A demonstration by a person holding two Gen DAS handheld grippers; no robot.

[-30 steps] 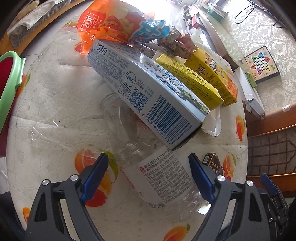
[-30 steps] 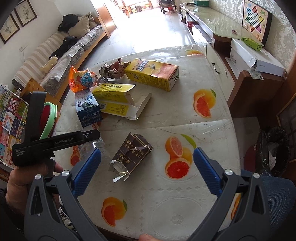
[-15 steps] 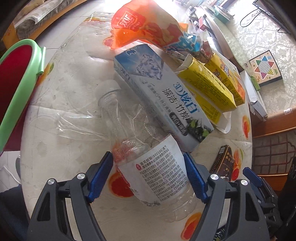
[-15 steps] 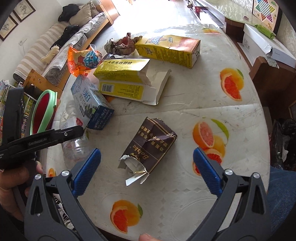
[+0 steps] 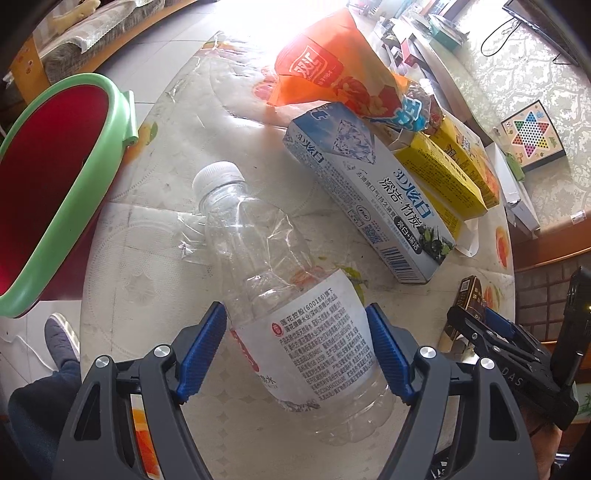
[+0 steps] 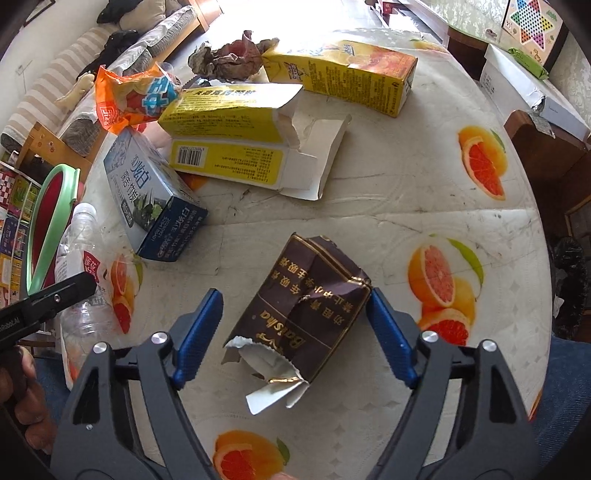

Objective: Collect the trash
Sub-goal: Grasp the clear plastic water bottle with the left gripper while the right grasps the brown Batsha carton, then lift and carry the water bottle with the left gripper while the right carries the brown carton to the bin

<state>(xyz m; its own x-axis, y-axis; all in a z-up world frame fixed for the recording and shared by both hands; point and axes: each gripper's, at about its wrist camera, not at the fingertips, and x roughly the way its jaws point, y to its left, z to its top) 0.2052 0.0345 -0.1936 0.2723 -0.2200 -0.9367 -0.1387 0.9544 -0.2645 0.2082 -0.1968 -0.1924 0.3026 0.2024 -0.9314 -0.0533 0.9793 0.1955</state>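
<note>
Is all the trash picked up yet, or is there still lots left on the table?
Nothing looks binned yet. The left hand-held gripper has its pads against the clear bottle. The right hand-held gripper is closing around the brown packet, with a gap on one side. Still left: the blue box, two yellow boxes, the orange wrapper and the crumpled paper. The green-rimmed bin waits beside the table.

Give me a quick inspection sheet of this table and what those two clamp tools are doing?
Surface: round table, fruit-print cover.
Job's things: crushed plastic bottle; torn brown cigarette pack; toothpaste box; yellow cartons; orange snack bag; crumpled wrapper.
Clutter: nothing seen.
Grippers: left gripper shut on the bottle; right gripper closing around the pack, left pad apart.
Cables: black wall cable.
Surroundings: green-rimmed bin, sofa, checkers board.
</note>
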